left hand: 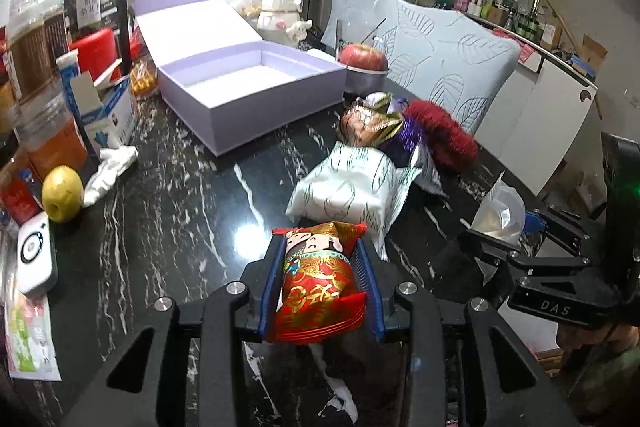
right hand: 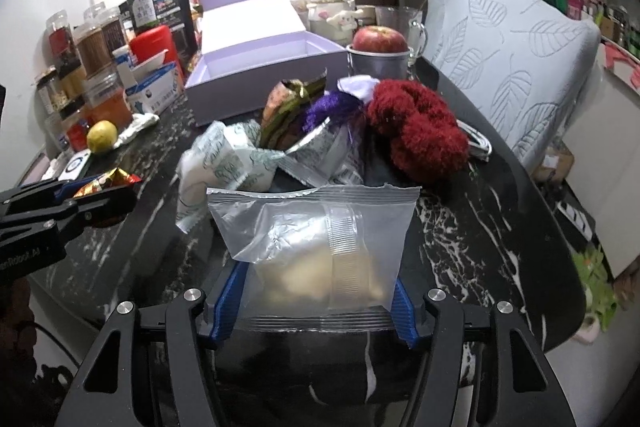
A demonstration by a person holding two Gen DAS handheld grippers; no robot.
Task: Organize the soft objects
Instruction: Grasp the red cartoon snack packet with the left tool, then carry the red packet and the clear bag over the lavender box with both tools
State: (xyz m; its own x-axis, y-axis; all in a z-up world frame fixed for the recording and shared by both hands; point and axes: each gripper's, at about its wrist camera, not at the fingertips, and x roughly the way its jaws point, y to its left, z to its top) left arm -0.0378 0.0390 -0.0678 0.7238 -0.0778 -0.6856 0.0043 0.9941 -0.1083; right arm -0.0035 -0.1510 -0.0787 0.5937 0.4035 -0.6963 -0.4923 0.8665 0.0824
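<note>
Black marble tabletop [left hand: 168, 227] fills the left wrist view: the left gripper [left hand: 322, 255] clamps a red snack packet [left hand: 320, 283] between its blue pads. Beyond lie a white patterned pouch [left hand: 344, 187] and red fuzzy yarn [left hand: 444, 131], with the open lavender box [left hand: 256, 99] far left. From the right wrist, the right gripper [right hand: 316, 291] grips a clear snack bag [right hand: 316, 243]; pouch [right hand: 216, 163] and yarn [right hand: 416, 131] sit between it and the box [right hand: 264, 75].

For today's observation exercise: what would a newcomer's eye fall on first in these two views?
Probably the red and gold snack packet clamped in the left gripper, low in the left view. Next, the clear zip bag held in the right gripper. Behind both, an open lilac box sits on the black marble table.
</note>
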